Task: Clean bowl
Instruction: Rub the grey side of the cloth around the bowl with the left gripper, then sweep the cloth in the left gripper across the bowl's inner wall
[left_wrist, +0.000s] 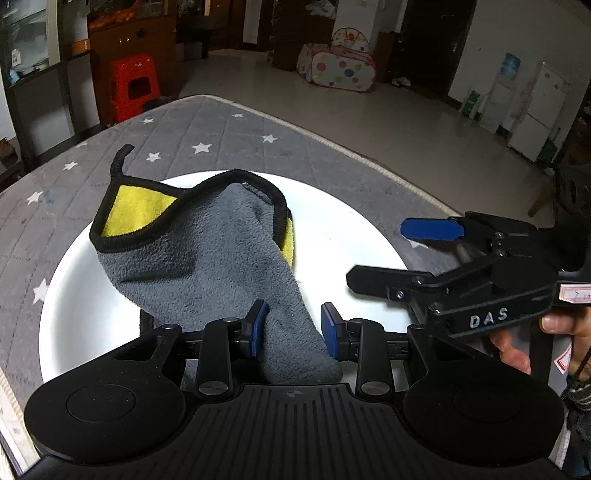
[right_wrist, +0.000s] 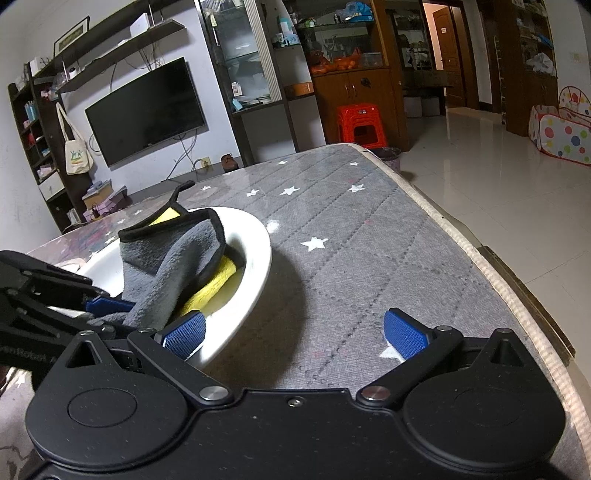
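From the left wrist view, a white bowl (left_wrist: 332, 221) is seen resting on a grey surface (left_wrist: 221, 125) covered with a quilted cloth that has white stars on it. A grey and yellow cloth (left_wrist: 207, 254) with a black edge is draped inside the bowl, and one loop of it sticks up past the far rim of the bowl. The near end of the cloth is gripped between the narrow jaws of the left gripper (left_wrist: 293, 326), just above the near rim of the bowl. The right gripper (left_wrist: 391, 254) is seen at the right side of the bowl, with its jaws spread wide over the rim, and nothing is held in them. A hand (left_wrist: 546, 336) is seen behind it, wrapped around the handle. From the right wrist view, the bowl (right_wrist: 258, 266) is seen to the left, with the cloth (right_wrist: 173, 266) piled in it. The jaws of the right gripper (right_wrist: 295, 334) are held wide apart. One blue pad (right_wrist: 184, 334) is seen just beside the near rim of the bowl, and the other lies out over the surface (right_wrist: 369, 236), away from the bowl. The left gripper (right_wrist: 107, 306) is seen at the left of the bowl, closed on the grey end of the cloth.
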